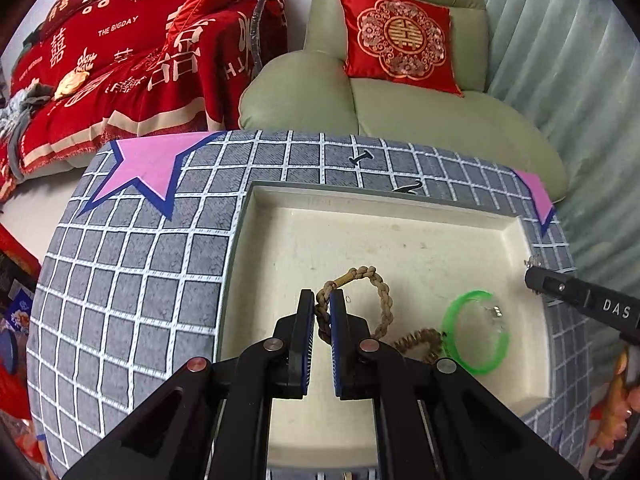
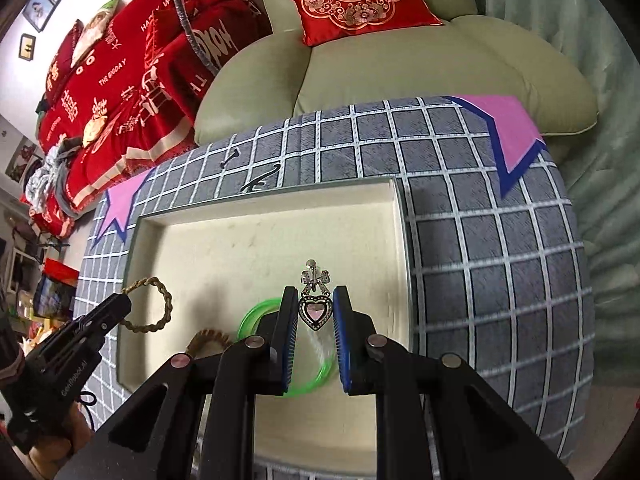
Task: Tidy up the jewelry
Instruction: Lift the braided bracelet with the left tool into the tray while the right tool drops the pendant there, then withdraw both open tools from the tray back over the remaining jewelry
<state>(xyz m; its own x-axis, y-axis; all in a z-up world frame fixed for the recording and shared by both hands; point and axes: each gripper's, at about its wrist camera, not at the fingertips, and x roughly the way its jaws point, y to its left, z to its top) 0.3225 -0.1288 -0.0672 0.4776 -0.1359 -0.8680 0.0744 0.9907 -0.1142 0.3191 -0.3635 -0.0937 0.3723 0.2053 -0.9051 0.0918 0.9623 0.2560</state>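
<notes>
The step in hand appeared to be the delivery of two pieces of jewelry into the shallow cream-coloured square tray (image 1: pixel 400 216) that sat on the grey cloth with a white grid pattern (image 1: pixel 132 264), each hand bringing one piece over it. The left gripper (image 1: pixel 322 312) had its blue-edged jaws drawn nearly together on the tan braided rope bracelet (image 1: pixel 380 292), pinching the braid near its knotted end so that the rest of the loop hung out to the right over the tray floor. The right gripper (image 2: pixel 316 316) was likewise nearly closed, clamped on the dark heart-shaped pendant with a pink centre (image 2: pixel 316 312), whose silver bow-shaped top (image 2: pixel 316 276) stuck out past the fingertips. Under it, already lying in the tray, were a translucent green plastic bangle (image 1: pixel 476 332) and, just beside it, a brown beaded piece (image 1: pixel 420 344) partly hidden by the gripper. Whether either held piece touched the tray floor could not be told. The next move, by my reading, called for lowering each piece to a bare patch of the tray, clear of the bangle and the beads, and then easing the jaws apart. The pendant looked small and likely to catch on a pad, so a slow release and a straight lift away would suit it.
</notes>
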